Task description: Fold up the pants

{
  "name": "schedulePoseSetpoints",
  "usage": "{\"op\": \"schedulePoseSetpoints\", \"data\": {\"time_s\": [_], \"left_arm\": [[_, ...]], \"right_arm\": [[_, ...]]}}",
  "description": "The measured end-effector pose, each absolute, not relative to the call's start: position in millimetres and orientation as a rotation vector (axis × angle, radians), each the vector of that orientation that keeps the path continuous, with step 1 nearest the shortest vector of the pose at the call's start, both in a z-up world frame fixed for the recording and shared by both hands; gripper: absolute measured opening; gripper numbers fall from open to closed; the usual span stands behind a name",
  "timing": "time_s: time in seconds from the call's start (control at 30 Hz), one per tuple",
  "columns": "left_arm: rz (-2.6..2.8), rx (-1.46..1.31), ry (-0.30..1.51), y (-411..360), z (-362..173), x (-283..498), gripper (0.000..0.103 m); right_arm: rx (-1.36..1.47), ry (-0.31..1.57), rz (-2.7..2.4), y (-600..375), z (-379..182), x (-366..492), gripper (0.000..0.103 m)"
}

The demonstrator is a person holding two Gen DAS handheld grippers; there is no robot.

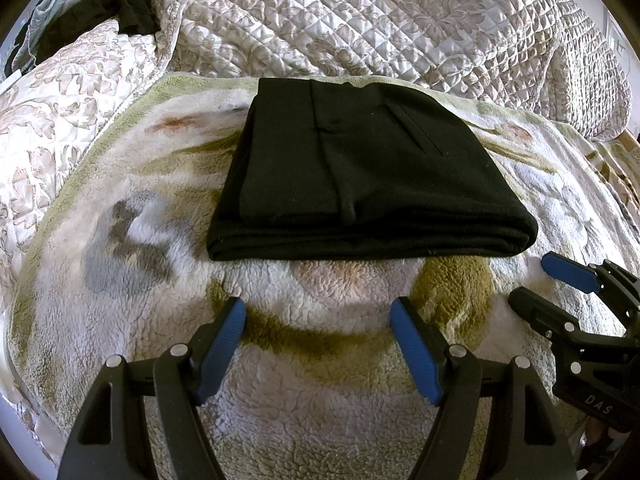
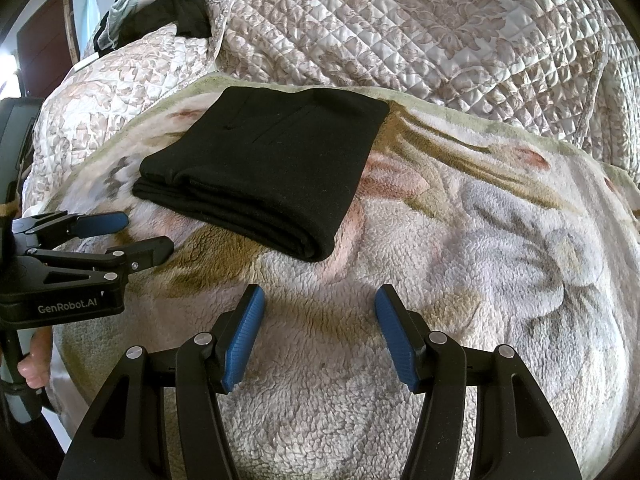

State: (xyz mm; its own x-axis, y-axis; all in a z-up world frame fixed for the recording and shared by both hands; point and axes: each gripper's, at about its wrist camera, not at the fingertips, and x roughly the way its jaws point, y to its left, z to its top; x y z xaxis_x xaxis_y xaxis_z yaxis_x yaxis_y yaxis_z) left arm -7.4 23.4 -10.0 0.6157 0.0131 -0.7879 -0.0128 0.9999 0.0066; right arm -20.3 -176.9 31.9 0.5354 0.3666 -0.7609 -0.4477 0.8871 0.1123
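Lying folded into a compact stack on the blanket point(image 1: 120, 320), the pants point(image 1: 360, 172) look finished, so both grippers, left point(image 1: 318, 320) and right point(image 2: 320, 308), hover nearby, jaws released, empty.

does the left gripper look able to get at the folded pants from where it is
Probably yes: the left gripper is open, and only bare fleece blanket lies between its fingers and the near edge of the folded pants.

folded pants point(image 1: 360, 168) on blanket point(image 1: 304, 360), quilt point(image 1: 360, 20) seemingly behind
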Motion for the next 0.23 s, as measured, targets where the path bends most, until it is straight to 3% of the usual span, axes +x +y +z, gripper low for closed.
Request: {"op": "schedulePoseSetpoints", "data": {"time_s": [0.23], "left_arm": [[0.015, 0.001, 0.907, 23.8, -9.9, -7.5, 0.077]], "right_arm": [[-0.117, 0.87, 0.473, -177.8, 32.0, -18.2, 0.063]]}}
